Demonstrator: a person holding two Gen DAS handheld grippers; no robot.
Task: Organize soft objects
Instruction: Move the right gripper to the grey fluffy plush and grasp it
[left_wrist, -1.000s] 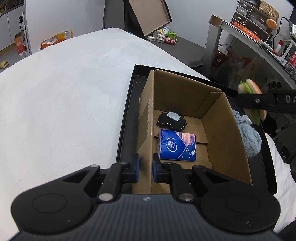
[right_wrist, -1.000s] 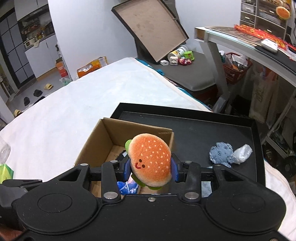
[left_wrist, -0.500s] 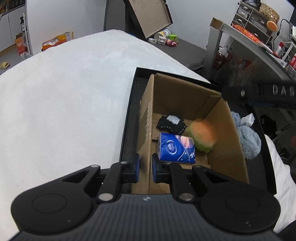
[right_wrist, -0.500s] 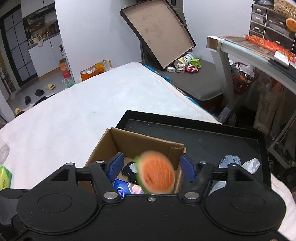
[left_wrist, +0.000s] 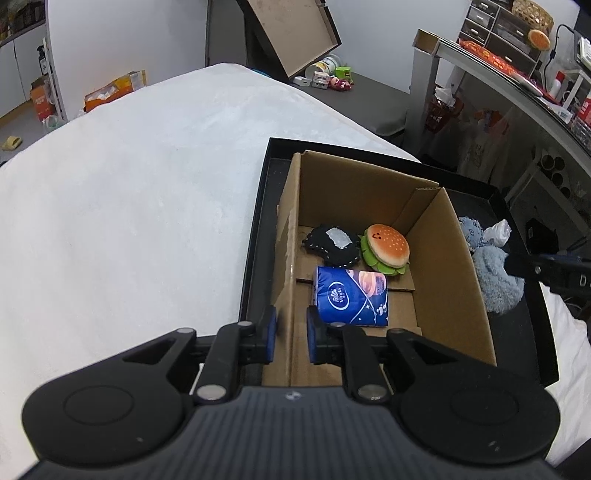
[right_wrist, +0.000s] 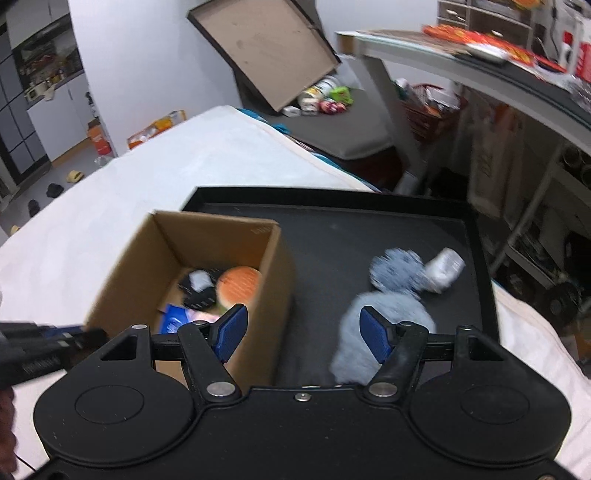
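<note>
Fluffy pale-blue plush toy (right_wrist: 384, 332) lies on black tray (right_wrist: 332, 243), just right of brown cardboard box (right_wrist: 273, 280). Looks light, squashy, fuzzy; best pinched deep across bulky middle.

Right gripper (right_wrist: 301, 334): jaws spread, nothing between, plush just ahead.

Left gripper (left_wrist: 291, 338): clamped on box's near wall.

Orange burger plush (left_wrist: 386, 249) rests inside box.

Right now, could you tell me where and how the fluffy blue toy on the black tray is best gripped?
Take the fluffy blue toy across its rounded body, coming from above. It lies free on the black tray beside the cardboard box, and the right hand-held gripper is open, so its soft body should squeeze between the pads.
</note>
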